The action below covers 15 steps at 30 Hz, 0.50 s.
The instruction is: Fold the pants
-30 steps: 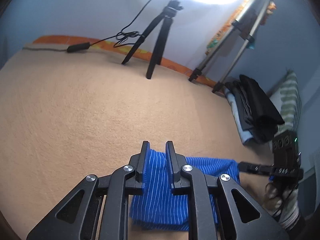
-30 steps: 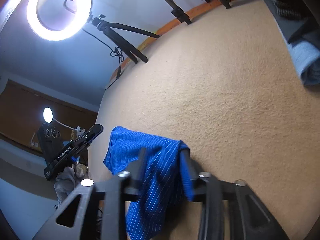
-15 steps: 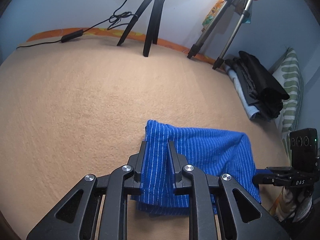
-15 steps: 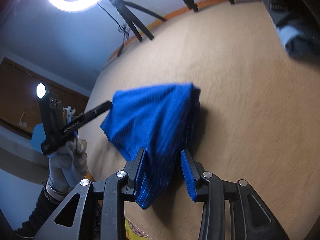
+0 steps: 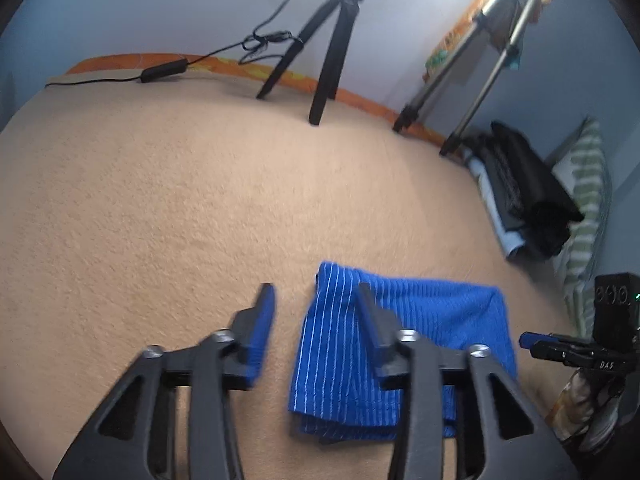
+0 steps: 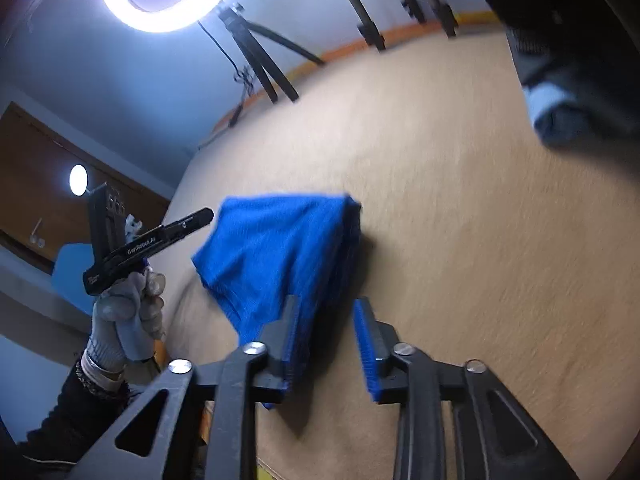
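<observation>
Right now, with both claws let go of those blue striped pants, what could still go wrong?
The right gripper is open, but one finger overlaps the folded blue pants; pulling away could snag an edge and spoil the fold. The left gripper is open too, one finger over the cloth, so it could drag the top layer. The bundle's lower edge looks uneven and may slump open.

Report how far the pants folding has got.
Done: the blue striped pants lie folded in a compact stack on the tan surface. In hand: nothing; the left gripper and right gripper are both open, fabric released. Left: at most a tidy-up.
</observation>
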Tool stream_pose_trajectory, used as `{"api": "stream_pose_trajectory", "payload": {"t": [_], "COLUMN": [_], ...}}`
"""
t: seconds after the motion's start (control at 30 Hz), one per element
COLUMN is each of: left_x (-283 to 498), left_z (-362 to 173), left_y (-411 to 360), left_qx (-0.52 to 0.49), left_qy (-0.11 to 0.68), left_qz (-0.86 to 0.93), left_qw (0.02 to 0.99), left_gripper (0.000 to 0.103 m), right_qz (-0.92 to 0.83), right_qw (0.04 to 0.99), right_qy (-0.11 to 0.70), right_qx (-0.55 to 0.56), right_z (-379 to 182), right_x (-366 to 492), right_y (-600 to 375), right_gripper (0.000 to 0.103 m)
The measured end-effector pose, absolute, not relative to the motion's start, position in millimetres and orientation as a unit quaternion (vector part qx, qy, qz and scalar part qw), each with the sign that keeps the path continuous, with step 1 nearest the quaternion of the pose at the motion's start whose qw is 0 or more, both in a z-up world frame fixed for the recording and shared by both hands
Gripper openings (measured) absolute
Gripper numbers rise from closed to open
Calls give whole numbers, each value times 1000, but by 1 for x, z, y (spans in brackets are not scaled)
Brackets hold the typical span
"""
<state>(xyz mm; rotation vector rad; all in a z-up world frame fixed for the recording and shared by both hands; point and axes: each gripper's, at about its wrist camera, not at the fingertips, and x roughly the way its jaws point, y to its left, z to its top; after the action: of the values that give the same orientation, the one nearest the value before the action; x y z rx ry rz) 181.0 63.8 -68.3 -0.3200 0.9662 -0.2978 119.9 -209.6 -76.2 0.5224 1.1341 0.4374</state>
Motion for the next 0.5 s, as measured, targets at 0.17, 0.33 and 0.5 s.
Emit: {"api": "stream_pose_trajectory", "payload": {"t": [0.17, 0.33, 0.5], "left_x": [187, 188, 182], "left_z": [-75, -90, -91], "left_y": [66, 63, 60], "left_qx": [-178, -178, -162], "left_qy": [473, 487, 481], "left_qz": [-168, -171, -181], "left_qw": [846, 838, 843], "left_gripper": [55, 55, 55], "right_qz": [203, 185, 187], "right_qw": [804, 796, 797], "right_qy": [502, 517, 520], "right_qx": [246, 254, 244], "right_z": [-72, -87, -94], "right_x": [131, 144, 148], "right_y": [-203, -199, -195], "right_gripper": [69, 69, 70]}}
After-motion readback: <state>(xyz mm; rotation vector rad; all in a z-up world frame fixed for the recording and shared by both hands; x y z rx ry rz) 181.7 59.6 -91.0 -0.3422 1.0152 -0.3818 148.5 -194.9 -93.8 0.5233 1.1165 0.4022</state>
